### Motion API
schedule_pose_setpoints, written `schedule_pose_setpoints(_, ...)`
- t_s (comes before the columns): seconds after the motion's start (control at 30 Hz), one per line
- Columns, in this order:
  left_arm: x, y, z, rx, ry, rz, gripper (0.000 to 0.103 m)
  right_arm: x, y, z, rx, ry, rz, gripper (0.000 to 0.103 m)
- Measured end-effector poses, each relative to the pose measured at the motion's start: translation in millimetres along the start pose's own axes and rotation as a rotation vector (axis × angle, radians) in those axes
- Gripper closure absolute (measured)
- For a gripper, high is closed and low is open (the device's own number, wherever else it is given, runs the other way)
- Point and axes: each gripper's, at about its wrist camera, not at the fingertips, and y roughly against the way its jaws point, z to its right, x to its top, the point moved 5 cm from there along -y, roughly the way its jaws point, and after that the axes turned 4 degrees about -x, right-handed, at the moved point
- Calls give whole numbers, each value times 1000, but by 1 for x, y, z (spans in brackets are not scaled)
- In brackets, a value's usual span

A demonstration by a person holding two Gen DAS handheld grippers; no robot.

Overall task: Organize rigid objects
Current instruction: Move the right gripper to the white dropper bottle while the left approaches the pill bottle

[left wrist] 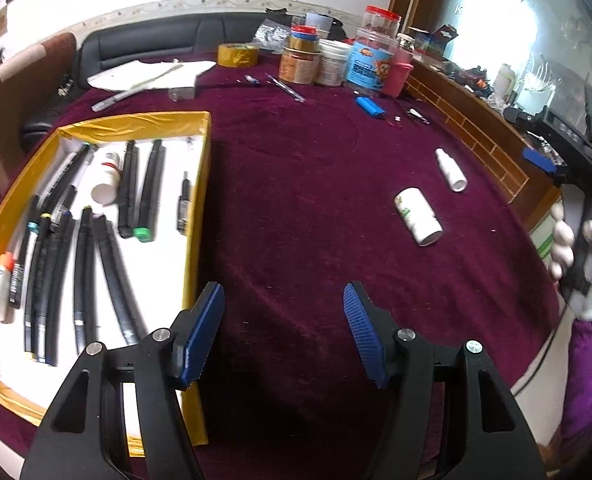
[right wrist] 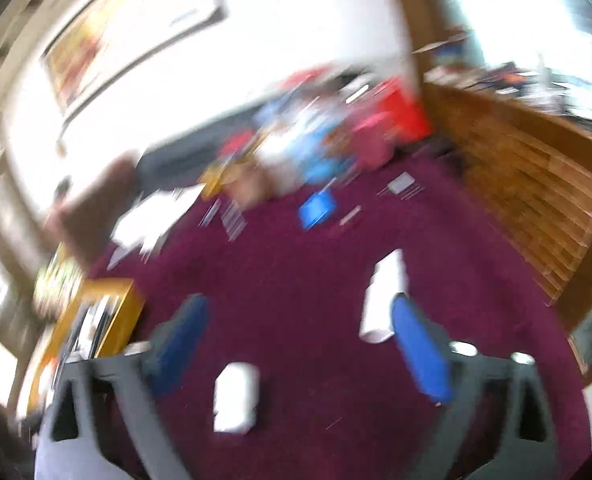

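Note:
A yellow-rimmed box (left wrist: 200,168) lies at the left on the maroon cloth. It holds several black markers (left wrist: 148,188) and small white bottles (left wrist: 106,178). My left gripper (left wrist: 283,292) hovers beside the box's right wall, open with nothing between its blue pads. Two white bottles lie loose on the cloth, a stubby one (left wrist: 417,216) and a slimmer one (left wrist: 451,170). The right wrist view is badly blurred. It shows my right gripper (right wrist: 299,304) open above the cloth, the stubby bottle (right wrist: 236,396) low between its fingers and untouched, and the slim bottle (right wrist: 381,296) by the right pad.
Jars, tins and a tape roll (left wrist: 238,55) crowd the far edge. A blue lighter (left wrist: 369,107), pens and white papers (left wrist: 152,74) lie behind. A wooden ledge (left wrist: 475,136) borders the right side. A white-gloved hand (left wrist: 591,264) holds the other gripper there.

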Motion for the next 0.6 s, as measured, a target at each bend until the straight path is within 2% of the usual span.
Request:
schedule_pose_setpoints(0.03, 0, -1, 2, -9, 2, -5, 42, 5, -3, 15, -29, -35, -9, 6)
schedule_pose_setpoints(0.13, -1, -7, 8, -39, 6, -25, 42, 12, -28, 60, -66, -120, -132, 8)
schedule_pose_setpoints(0.23, -1, -13, 14, -54, 17, -49, 42, 10, -43, 84, -163, -112, -145, 14)
schedule_pose_setpoints(0.33, -4, -20, 21, -62, 20, -77, 42, 7, -68, 84, -192, -61, -182, 25)
schedule_pose_setpoints(0.47, -6, -22, 31, -51, 0, -92, 42, 2, -117, 70, -176, -6, -271, 28)
schedule_pose_setpoints(0.57, -5, -23, 35, -39, -11, -97, 42, -8, -142, 63, -195, 7, -320, 30)
schedule_pose_setpoints(0.6, -4, -24, 36, -39, -14, -100, 42, -13, -151, 62, -193, 2, -344, 35)
